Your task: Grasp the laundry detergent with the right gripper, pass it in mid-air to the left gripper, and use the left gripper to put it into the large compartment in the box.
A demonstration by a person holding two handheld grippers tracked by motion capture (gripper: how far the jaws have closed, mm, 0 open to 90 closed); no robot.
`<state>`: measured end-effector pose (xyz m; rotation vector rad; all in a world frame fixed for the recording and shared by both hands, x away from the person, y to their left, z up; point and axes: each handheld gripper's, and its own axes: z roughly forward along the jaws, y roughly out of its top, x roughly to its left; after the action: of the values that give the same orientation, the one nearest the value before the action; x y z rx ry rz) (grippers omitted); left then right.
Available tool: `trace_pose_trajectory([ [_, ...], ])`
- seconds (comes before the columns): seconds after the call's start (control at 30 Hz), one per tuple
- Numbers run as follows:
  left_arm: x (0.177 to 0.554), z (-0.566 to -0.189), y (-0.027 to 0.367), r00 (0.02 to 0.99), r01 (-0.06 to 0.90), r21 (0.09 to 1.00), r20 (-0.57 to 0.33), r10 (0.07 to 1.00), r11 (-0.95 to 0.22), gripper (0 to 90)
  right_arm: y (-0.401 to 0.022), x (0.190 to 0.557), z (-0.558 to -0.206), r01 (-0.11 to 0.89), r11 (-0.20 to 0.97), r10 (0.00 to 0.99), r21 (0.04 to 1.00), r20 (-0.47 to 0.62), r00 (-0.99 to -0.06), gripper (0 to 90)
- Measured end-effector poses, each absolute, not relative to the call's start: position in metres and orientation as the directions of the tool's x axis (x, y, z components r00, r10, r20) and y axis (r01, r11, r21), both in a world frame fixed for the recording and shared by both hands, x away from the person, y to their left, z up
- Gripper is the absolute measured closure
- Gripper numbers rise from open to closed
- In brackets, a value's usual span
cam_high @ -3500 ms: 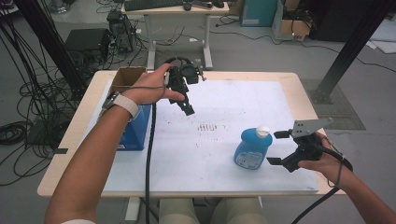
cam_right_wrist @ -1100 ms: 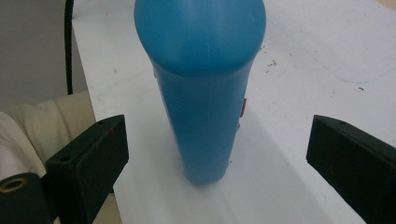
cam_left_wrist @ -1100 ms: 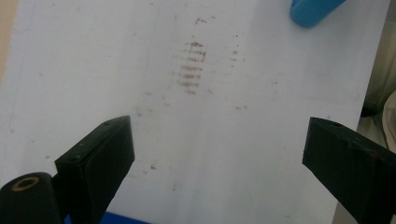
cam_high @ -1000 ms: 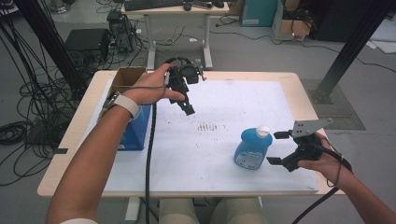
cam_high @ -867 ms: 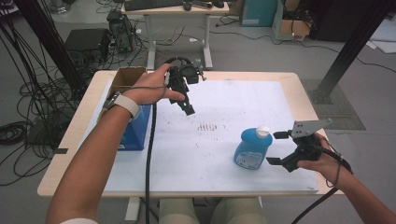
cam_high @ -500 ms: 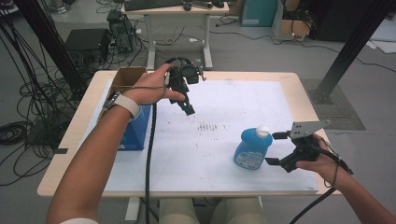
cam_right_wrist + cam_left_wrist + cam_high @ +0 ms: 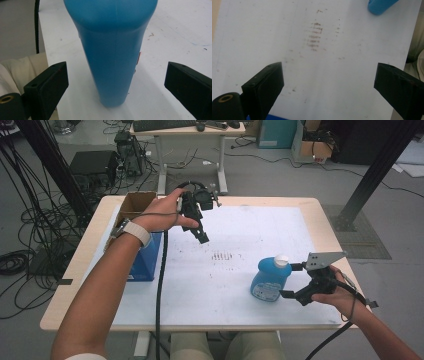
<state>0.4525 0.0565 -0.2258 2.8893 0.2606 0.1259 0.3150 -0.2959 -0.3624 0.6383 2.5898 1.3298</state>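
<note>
From above, we see the blue bottle (image 7: 269, 280) standing upright near the table's (image 7: 260, 220) right front, our right gripper (image 7: 291, 280) level just beside it. Our left gripper (image 7: 202, 236) hangs over the mat, well apart. In the left gripper view, its jaws gape, holding nothing. In the right gripper view, our spread jaws flank the bottle without touching.

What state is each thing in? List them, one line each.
Blue plastic bottle with white cap: upright on the table, cap on, ungripped.
Right claw: open, jaws either side of the bottle, apart from it.
Left claw: open, empty, held above the table.
Brown cardboard box: open at the top.
</note>
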Motion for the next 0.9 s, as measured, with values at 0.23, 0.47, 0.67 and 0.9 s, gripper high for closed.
trace_pose_trajectory([
  [0.23,0.452,-0.226,0.056,0.980,0.167,0.243,0.062,0.187,-0.955,9.4,-0.292,0.317,-0.369,0.299,0.488,0.457,0.820,0.052,-0.888,4.6],
  [0.47,0.453,-0.226,0.055,0.981,0.164,0.241,0.063,0.184,-0.957,9.4,-0.288,0.319,-0.374,0.306,0.479,0.459,0.823,0.063,-0.886,4.5],
  [0.67,0.453,-0.227,0.054,0.981,0.166,0.241,0.063,0.186,-0.956,9.4,-0.285,0.321,-0.379,0.295,0.453,0.456,0.841,0.065,-0.888,4.2],
  [0.9,0.454,-0.227,0.054,0.981,0.167,0.240,0.061,0.186,-0.956,9.5,-0.283,0.322,-0.384,0.280,0.429,0.453,0.859,0.064,-0.889,6.1],
])
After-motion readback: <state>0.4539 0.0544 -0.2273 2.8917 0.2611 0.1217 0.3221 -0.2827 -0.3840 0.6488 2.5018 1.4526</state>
